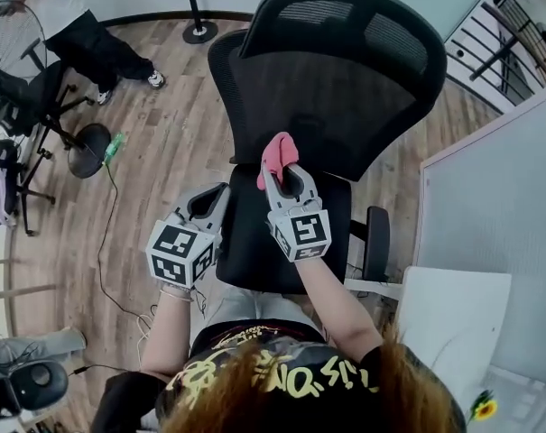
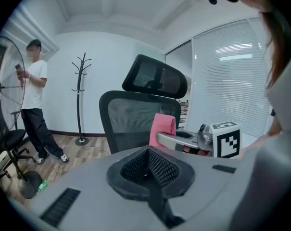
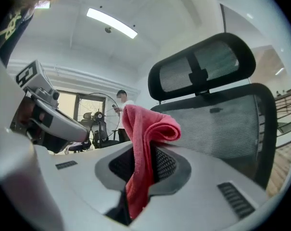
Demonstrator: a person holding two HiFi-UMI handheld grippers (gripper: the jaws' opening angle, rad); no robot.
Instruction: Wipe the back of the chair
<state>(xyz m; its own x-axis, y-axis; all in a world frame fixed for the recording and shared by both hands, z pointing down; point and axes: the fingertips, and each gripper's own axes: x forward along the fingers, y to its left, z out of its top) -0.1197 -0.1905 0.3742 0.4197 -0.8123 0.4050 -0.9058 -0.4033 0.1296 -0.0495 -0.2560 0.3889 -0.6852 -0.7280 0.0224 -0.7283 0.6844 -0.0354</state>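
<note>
A black mesh office chair (image 1: pixel 345 88) with a headrest (image 1: pixel 345 16) faces me, its backrest (image 3: pixel 222 124) filling the right gripper view's right side. My right gripper (image 1: pixel 274 171) is shut on a pink cloth (image 1: pixel 278 152), held over the seat (image 1: pixel 254 251) just in front of the backrest's lower part. The cloth (image 3: pixel 143 143) bunches up between the jaws. My left gripper (image 1: pixel 220 195) hangs lower left of it, beside the seat's left edge, shut and with nothing in it. From the left gripper view the chair (image 2: pixel 135 119) stands ahead, the cloth (image 2: pixel 163 128) before it.
A person (image 1: pixel 83 34) stands at the back left by a second chair (image 1: pixel 38 115) and a fan. A coat stand base (image 1: pixel 199 31) sits on the wood floor behind. A white desk and partition (image 1: pixel 489 242) close off the right. A cable (image 1: pixel 106 242) runs across the floor.
</note>
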